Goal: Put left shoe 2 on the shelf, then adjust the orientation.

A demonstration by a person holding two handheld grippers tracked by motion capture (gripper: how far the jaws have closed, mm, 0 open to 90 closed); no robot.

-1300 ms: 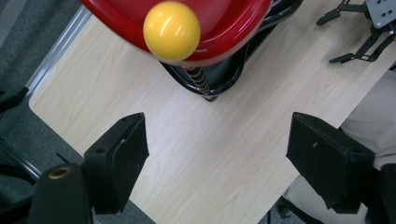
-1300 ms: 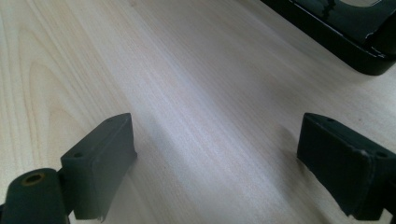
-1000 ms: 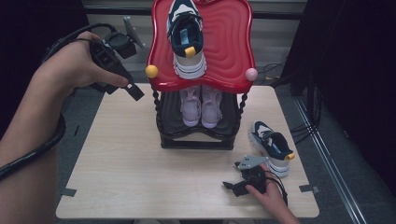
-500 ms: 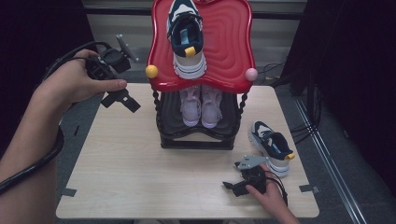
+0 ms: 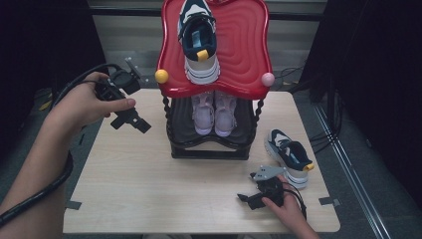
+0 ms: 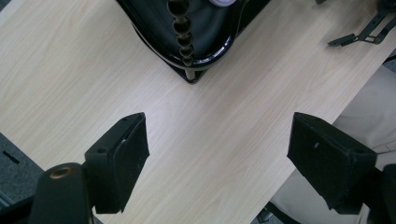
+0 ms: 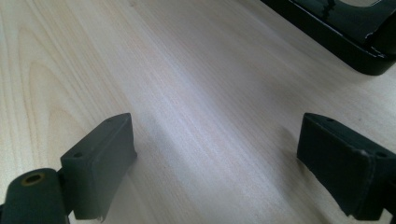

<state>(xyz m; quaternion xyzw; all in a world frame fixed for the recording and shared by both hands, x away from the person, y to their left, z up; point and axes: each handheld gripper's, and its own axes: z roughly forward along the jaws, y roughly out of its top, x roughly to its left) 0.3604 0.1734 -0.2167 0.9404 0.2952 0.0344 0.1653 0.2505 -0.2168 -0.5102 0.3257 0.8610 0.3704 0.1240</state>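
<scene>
Black left gripper (image 5: pixel 130 119) now lower beside red rack (image 5: pixel 249 59), jaws wide, empty; right gripper (image 5: pixel 249 198) unmoved, wide, empty

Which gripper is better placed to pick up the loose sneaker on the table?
Probably right: the right gripper rests open on the table beside the sneaker; the left gripper hangs beyond the rack.

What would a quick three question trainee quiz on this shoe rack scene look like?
1. True or false: both grippers are open.
2. Where is the pink pair of shoes? A) on the red top shelf B) on the black lower shelf C) on the table
3. The navy and white sneaker on the table lies nearest the ____ gripper.

Key: 1 true: the left gripper and the right gripper hold nothing. 2 B. 3 right.
</scene>
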